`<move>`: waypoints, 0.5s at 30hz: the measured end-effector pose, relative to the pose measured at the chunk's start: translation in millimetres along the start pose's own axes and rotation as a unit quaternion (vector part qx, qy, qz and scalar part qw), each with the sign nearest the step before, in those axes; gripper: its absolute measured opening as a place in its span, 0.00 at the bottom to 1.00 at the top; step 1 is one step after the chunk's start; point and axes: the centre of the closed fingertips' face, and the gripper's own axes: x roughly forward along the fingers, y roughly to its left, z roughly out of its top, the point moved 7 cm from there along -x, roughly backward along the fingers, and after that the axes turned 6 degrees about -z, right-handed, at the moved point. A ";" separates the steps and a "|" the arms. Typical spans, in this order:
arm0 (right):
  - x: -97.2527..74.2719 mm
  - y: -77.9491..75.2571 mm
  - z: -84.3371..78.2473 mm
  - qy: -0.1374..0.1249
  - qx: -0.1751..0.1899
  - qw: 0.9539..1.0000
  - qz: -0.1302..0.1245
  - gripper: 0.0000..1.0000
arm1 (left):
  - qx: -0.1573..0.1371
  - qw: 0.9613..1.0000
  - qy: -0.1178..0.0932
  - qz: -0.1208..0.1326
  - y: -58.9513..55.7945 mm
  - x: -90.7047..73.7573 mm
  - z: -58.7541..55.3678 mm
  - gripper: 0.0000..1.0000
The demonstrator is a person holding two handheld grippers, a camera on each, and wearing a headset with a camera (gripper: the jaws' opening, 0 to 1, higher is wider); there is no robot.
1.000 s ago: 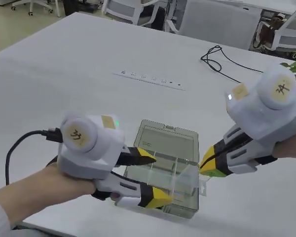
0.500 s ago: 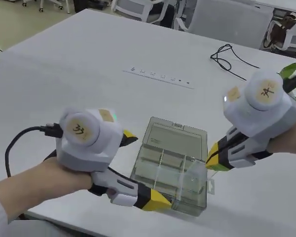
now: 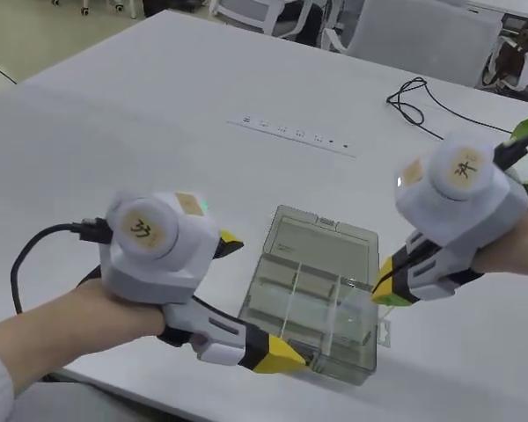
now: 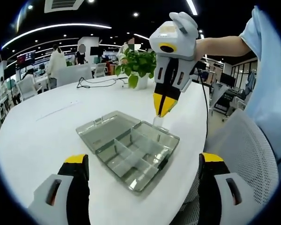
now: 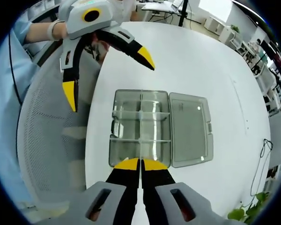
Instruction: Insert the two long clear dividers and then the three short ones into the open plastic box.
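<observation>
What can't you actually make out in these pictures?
- Head view: the left gripper covers the plastic box's near left corner.
- Right gripper view: the right gripper, its jaws shut, hides whether it pinches anything.
- Head view: the markings on the socket strip are too small to read.

A wide white table (image 3: 158, 105) carried a flat white power strip (image 3: 295, 136) lying across its middle and, well apart from it toward the far right corner, a loosely coiled black cable (image 3: 418, 97). A leafy green plant (image 4: 136, 63) in a white pot stood near that cable on the table's far side, grey office chairs (image 3: 414, 35) were drawn up along the far edge, and a pale mesh chair (image 4: 246, 150) stood just beside the near edge. Beyond the table, people (image 4: 56, 61) stood among desks under long curved ceiling lights (image 4: 51, 30).
</observation>
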 end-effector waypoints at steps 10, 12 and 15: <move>7.9 -2.7 -0.9 0.006 0.000 1.000 0.008 0.02 | -0.004 1.000 0.000 -0.003 1.0 0.4 -2.1 0.97; 10.1 -2.9 -1.9 0.007 0.003 1.000 0.011 0.02 | -0.005 1.000 0.000 -0.003 1.2 0.5 -2.5 0.96; 11.8 -4.6 -3.1 0.007 0.004 1.000 0.011 0.02 | -0.006 1.000 0.000 -0.003 1.3 0.8 -3.1 0.96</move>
